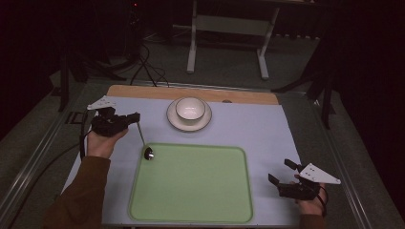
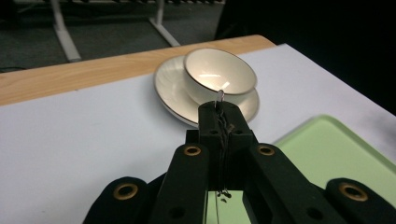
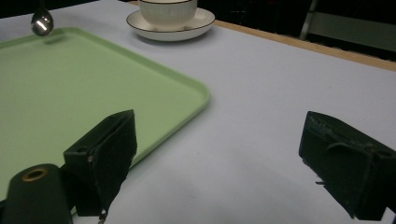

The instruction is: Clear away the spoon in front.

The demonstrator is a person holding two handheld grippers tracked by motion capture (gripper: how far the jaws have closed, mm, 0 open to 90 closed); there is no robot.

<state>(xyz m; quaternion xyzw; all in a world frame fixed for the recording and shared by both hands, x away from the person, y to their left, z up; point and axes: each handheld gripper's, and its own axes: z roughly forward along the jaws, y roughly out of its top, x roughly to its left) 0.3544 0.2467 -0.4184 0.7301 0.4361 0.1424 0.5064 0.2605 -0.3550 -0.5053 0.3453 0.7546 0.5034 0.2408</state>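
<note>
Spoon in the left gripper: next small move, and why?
Probably carry the spoon toward the bowl on the saucer. The left gripper is shut on its handle, its head hangs at the tray corner, and the right gripper sits open, away.

1. One green tray (image 1: 191,214), near the table's front edge
2. One bowl (image 1: 190,108)
3. One saucer (image 1: 175,120) under the bowl, near the table's back edge
4. One spoon (image 1: 148,153), at the tray's back-left corner
5. Two grippers
</note>
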